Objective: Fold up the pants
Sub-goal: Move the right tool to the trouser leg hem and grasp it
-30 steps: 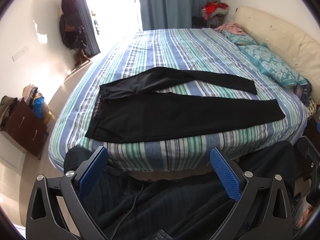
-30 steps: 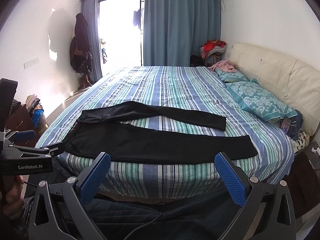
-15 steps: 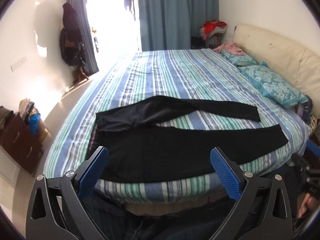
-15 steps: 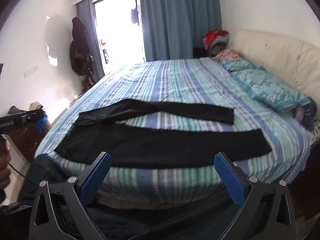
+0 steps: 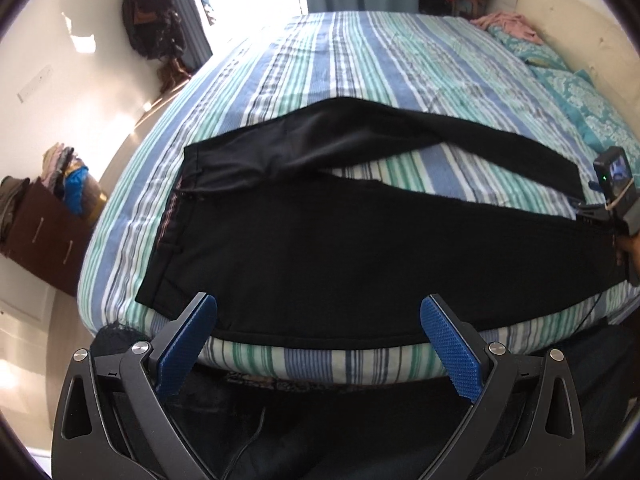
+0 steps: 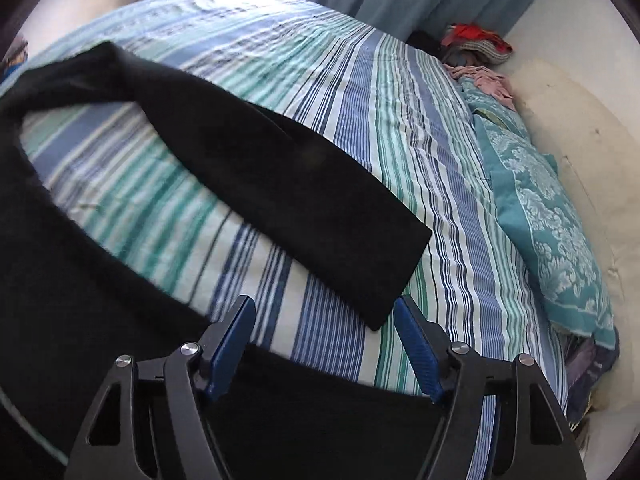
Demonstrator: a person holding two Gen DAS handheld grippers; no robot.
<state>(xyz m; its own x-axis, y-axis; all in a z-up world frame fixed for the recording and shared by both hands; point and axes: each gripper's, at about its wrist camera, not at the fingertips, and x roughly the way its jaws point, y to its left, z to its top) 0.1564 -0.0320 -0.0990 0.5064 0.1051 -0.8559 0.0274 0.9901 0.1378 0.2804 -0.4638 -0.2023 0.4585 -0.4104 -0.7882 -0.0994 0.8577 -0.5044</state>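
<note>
Black pants (image 5: pixel 340 248) lie flat across the striped bed (image 5: pixel 360 60), waistband to the left and legs spread apart toward the right. My left gripper (image 5: pixel 319 308) is open, hovering over the near edge of the pants at the hip and thigh. My right gripper (image 6: pixel 322 306) is over the leg ends, and its body shows at the right edge of the left wrist view (image 5: pixel 616 196). Its jaws are closing. Between them lie bedding and the hem corner of the far leg (image 6: pixel 280 184), and no pad presses on it. The near leg (image 6: pixel 320 412) passes under its fingers.
Teal pillows (image 6: pixel 552 220) and a cream headboard (image 6: pixel 580 120) line the right side of the bed. A pile of clothes (image 6: pixel 476 44) sits in the far corner by the curtains. A brown dresser (image 5: pixel 36 232) stands on the floor to the left.
Both grippers dropped closer to the bed. The right one swung far right to the leg hems, rolled, and its jaws narrowed. The left one came in over the hip edge.
</note>
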